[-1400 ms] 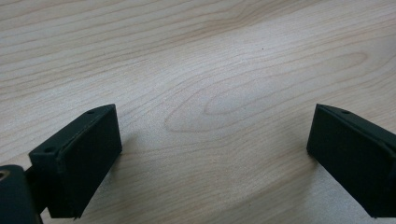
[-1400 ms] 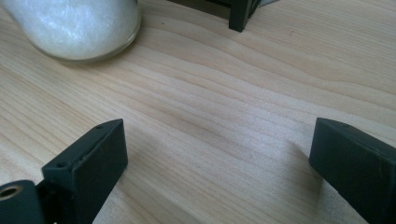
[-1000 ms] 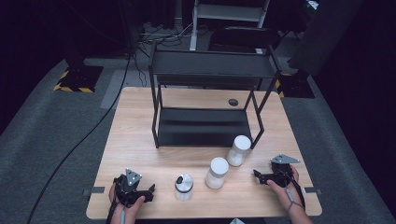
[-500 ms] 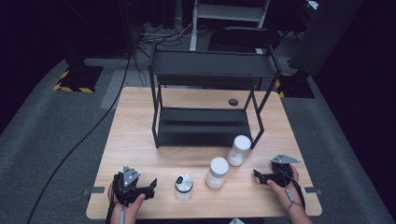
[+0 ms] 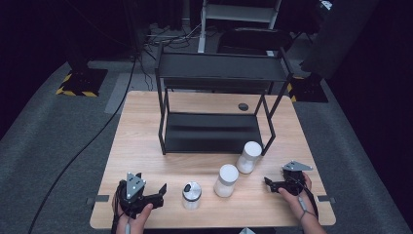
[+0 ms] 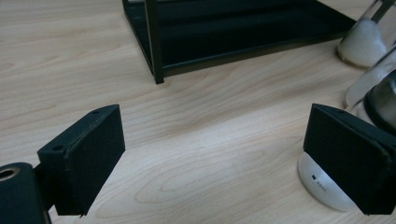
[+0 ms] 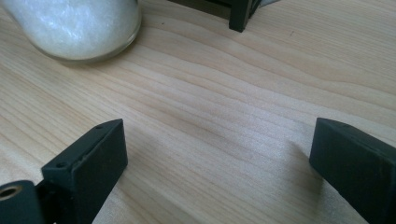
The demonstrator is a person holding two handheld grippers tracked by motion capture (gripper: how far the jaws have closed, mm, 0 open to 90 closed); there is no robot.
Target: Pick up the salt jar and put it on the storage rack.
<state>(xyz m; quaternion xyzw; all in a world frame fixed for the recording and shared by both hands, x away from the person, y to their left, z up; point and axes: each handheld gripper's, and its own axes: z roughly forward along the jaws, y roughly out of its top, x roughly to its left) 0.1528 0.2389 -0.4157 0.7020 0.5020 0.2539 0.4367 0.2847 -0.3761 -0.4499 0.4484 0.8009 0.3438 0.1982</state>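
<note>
Nearest the wooden table (image 5: 146,126) front edge, left gripper (image 5: 157,191) and right gripper (image 5: 272,184) rest with jaws spread (nothing held). Between them stand three jars (image 5: 227,180); beyond, the black two-tier rack (image 5: 214,126).

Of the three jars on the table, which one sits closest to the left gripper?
The dark-lidded jar, the shortest and leftmost, just right of the left gripper. The two white-lidded jars stand farther right.

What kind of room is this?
Probably a lab or recording studio: a lone wooden table on grey carpet, cables trailing across the floor, hazard-striped stand bases, and dark surroundings.
</note>
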